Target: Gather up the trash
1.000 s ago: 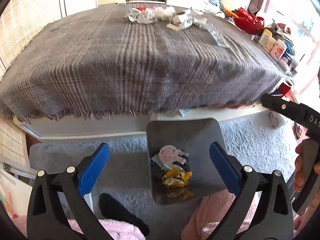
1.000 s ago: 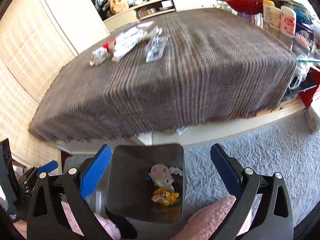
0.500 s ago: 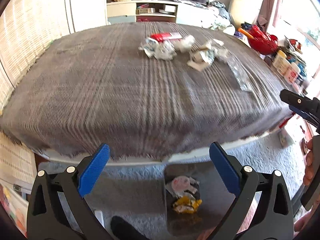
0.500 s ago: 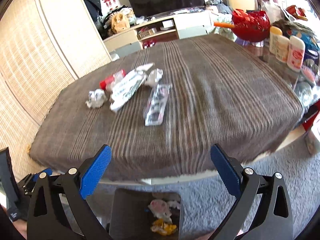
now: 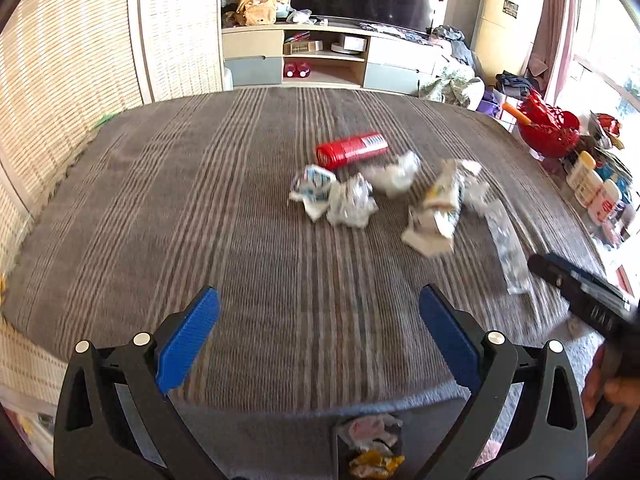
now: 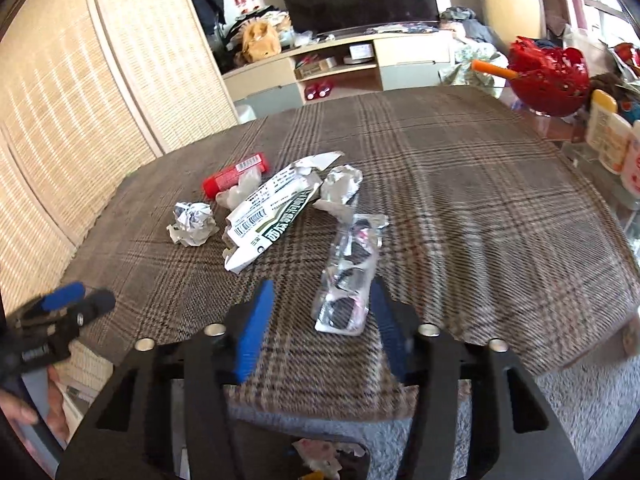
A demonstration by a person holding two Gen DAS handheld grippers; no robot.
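Note:
Trash lies in a heap on the plaid-covered table (image 5: 200, 208): a red tube (image 5: 352, 147), crumpled paper balls (image 5: 348, 202), a torn white wrapper (image 5: 436, 208) and a clear plastic wrapper (image 5: 506, 248). My left gripper (image 5: 318, 340) hangs open over the table's near edge, holding nothing. In the right wrist view the right gripper (image 6: 320, 328) is closing its jaws. The near end of the clear plastic wrapper (image 6: 352, 276) shows between its fingertips, and the pads do not press on it. The white wrapper (image 6: 272, 216), a paper ball (image 6: 192, 222) and the red tube (image 6: 234, 176) lie beyond.
A dark bin (image 5: 368, 452) with pink and yellow trash stands on the grey carpet under the table's near edge. A red bowl (image 6: 548, 76) and bottles (image 6: 608, 136) crowd the table's right side. Woven panels stand on the left, and a TV shelf stands behind.
Both grippers rose from above the bin and moved forward over the table toward the trash heap. The right gripper's jaws narrowed from wide open. The left jaws stayed wide.

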